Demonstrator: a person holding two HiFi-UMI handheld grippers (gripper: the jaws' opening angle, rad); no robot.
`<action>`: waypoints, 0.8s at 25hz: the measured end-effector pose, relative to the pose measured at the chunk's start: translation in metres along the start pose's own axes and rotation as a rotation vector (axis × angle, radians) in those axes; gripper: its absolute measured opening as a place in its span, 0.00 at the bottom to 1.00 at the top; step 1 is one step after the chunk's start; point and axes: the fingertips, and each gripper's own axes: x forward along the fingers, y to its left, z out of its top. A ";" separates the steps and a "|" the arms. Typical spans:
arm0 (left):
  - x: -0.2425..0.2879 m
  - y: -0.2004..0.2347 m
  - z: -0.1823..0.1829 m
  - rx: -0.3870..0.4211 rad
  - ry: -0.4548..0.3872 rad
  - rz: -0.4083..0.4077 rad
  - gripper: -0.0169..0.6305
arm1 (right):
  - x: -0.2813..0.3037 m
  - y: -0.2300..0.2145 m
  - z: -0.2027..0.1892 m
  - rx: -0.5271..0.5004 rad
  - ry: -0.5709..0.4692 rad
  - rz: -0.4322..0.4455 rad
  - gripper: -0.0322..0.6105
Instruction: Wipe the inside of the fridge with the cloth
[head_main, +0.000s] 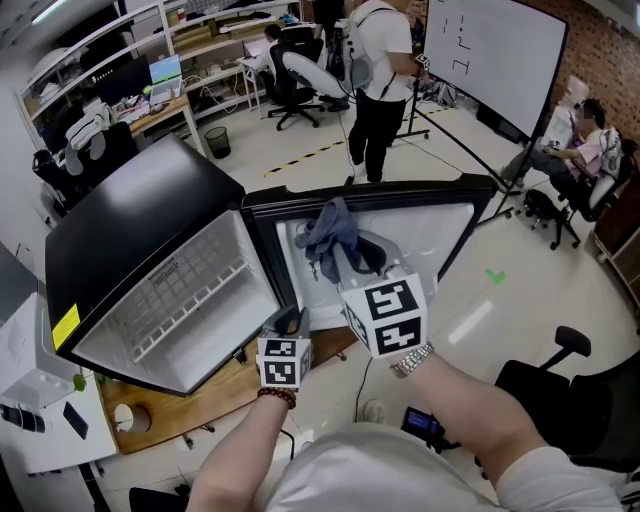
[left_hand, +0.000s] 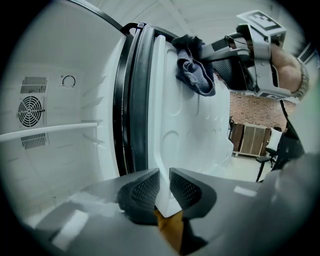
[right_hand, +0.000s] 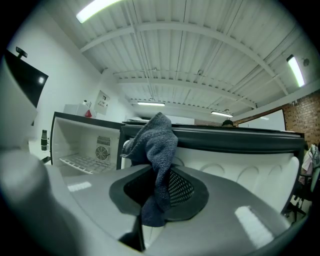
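We have the fridge (head_main: 140, 235) standing open, its white cavity and wire shelf (head_main: 195, 295) bare on the left of the head view. The fridge door (left_hand: 192, 135) is swung wide beside it, with the moulded inner liner facing us. The cloth (right_hand: 156, 145), a bunched grey-blue towel, is up against the top of that liner, just under the dark seal and well away from the cavity. Our right claw (right_hand: 161, 186) is pinching a fold of it, and the loose end hangs below the pads. Our left claw (left_hand: 164, 186) is closed on the door's lower edge, apparently steadying it. We judge the wiping has begun on the door liner. The next move calls for pressing the cloth flat and sweeping it down the liner. After that we should carry it into the cavity, around the shelf.
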 end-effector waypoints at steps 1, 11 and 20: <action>0.000 0.000 0.000 0.001 0.000 0.000 0.13 | -0.001 -0.004 -0.001 0.001 0.001 -0.008 0.14; 0.000 0.001 -0.001 -0.002 0.001 -0.005 0.13 | -0.022 -0.049 -0.008 0.017 0.005 -0.096 0.14; -0.003 0.000 0.006 0.000 -0.009 0.002 0.12 | -0.044 -0.100 -0.016 0.030 0.016 -0.190 0.14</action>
